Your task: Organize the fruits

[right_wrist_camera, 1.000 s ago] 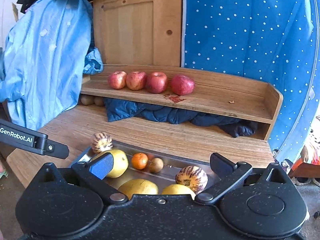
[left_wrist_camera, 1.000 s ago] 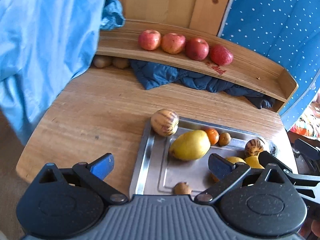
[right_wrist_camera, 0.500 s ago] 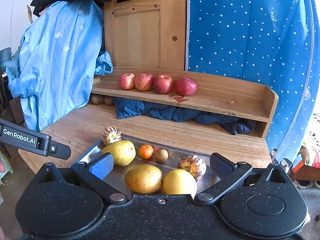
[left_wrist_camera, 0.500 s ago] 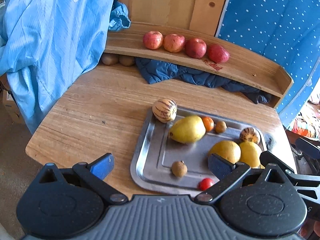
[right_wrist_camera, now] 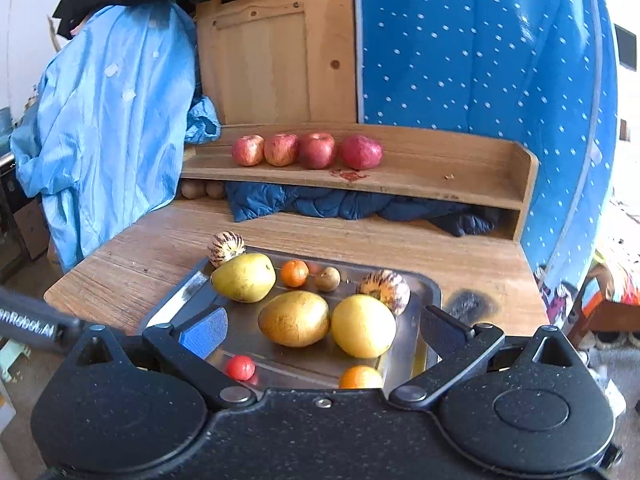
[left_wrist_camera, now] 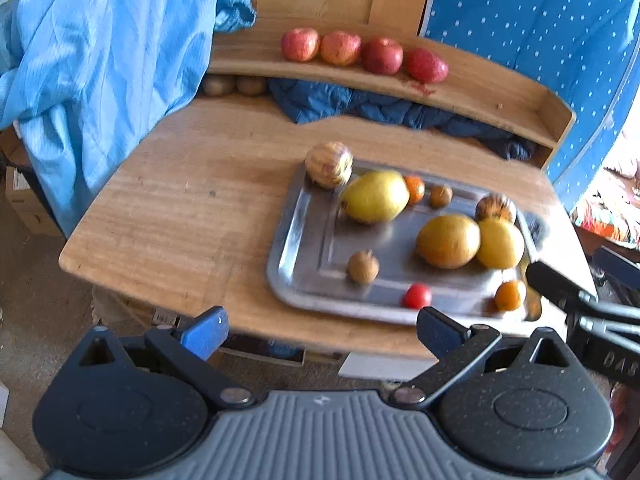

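A steel tray on the wooden table holds mixed fruit: a yellow pear, two large yellow citrus fruits, small oranges, a red tomato, brown kiwis and striped melons. Several red apples line the raised shelf. My left gripper hangs open before the table's front edge. My right gripper is open over the tray's near end, empty.
A light blue garment hangs at the left of the table. A dark blue quilted cloth lies under the shelf, with two brown fruits beside it. A blue dotted fabric wall stands behind.
Both grippers have drawn back and up from the tray, so the whole tray and table front edge now show. Both stayed open. No fruit has moved.
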`<action>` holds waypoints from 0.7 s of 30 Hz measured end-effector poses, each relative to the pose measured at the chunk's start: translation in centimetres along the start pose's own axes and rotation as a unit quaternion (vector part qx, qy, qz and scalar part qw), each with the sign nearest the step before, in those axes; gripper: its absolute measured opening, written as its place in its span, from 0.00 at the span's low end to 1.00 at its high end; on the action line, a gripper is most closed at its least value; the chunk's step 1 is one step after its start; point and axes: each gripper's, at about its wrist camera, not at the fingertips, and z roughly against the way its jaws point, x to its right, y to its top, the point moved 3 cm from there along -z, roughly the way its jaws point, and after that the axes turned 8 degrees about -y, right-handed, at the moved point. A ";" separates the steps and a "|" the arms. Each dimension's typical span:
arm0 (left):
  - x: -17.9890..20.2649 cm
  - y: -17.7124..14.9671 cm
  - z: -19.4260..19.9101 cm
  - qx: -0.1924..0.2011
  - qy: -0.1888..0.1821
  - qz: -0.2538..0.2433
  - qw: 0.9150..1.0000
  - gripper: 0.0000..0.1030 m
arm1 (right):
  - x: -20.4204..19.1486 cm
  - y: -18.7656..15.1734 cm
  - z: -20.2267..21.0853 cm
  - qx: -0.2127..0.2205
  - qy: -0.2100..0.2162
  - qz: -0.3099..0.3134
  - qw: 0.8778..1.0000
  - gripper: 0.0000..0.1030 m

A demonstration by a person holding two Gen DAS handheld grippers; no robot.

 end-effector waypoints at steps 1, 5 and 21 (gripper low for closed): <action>-0.3 -0.3 0.1 -0.005 0.001 0.002 1.000 0.99 | -0.1 -0.2 0.0 -0.001 -0.002 -0.004 1.000 0.99; -1.3 -0.5 0.6 -0.011 0.011 0.012 1.000 0.99 | -0.6 -0.7 0.8 0.004 -0.008 -0.009 1.000 0.99; -1.5 0.9 3.6 0.060 -0.013 -0.049 0.997 0.99 | -1.4 0.1 3.8 0.025 -0.068 -0.040 0.997 0.99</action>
